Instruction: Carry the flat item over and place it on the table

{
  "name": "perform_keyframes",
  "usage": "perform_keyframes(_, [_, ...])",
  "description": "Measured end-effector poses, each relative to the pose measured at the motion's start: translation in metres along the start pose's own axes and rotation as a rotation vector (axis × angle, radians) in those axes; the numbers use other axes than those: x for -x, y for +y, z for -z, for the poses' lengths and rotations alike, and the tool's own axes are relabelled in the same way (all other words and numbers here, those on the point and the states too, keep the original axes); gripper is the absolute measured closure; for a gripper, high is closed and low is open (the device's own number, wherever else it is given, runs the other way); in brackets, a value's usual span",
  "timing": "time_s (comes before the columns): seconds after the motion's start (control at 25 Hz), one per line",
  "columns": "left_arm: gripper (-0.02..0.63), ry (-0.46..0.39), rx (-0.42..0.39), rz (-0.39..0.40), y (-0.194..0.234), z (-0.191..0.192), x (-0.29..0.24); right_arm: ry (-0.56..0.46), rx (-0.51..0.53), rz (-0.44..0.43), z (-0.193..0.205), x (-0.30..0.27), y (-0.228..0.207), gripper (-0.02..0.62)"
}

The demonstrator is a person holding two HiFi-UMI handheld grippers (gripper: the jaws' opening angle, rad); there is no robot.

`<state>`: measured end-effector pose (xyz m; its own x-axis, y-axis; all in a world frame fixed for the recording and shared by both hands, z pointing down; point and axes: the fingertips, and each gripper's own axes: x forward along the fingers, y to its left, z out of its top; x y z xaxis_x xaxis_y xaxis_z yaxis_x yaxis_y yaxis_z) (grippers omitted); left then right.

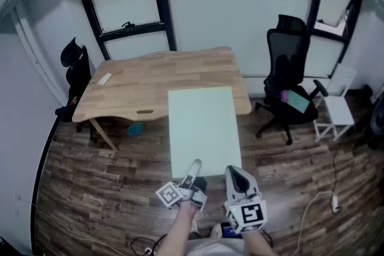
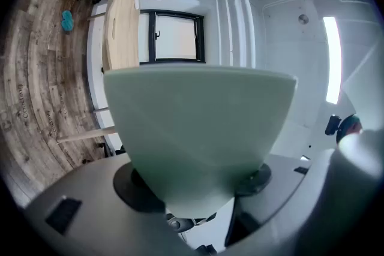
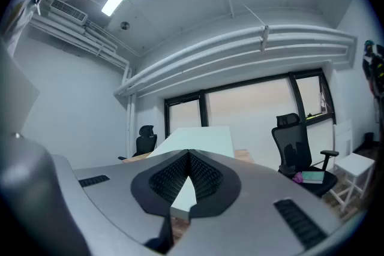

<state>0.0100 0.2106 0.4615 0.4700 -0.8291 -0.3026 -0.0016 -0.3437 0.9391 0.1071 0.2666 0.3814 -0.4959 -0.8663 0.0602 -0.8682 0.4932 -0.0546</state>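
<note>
1. Nearest me, at 6 o'clock in the head view, the left gripper (image 1: 193, 171) and the right gripper (image 1: 234, 175) sit side by side on the near short edge of the board (image 1: 204, 126).
2. Right gripper: jaws pinched on the board's thin edge, seen edge-on between the ribbed pads. I hold it level, which I judge keeps the sheet from drooping.
3. Left gripper: turned so the floor lies at 9 o'clock in its view. Its pads clamp the board, whose pale green face fills the gap. A second grip should stop the sheet twisting.
4. Board: in the air, reaching toward 12 o'clock. Its far edge overlaps the near right corner of the table (image 1: 138, 84) in the head view. I cannot tell whether it is above the top yet.
5. Table: at 11 o'clock, mostly bare wood. I judge the carry well along, the lowering not begun.
6. Office chair (image 1: 288, 69): at 2 o'clock, near the table's right end, a thing to steer past.
</note>
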Motion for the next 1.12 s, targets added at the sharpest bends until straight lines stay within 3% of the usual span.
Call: perform_keyframes(1.12, [0.325,0.003,-0.023,-0.019,0.003,0.018,-0.021,-0.011,-0.005,-0.031,0.012,-0.001,-0.033,0.600])
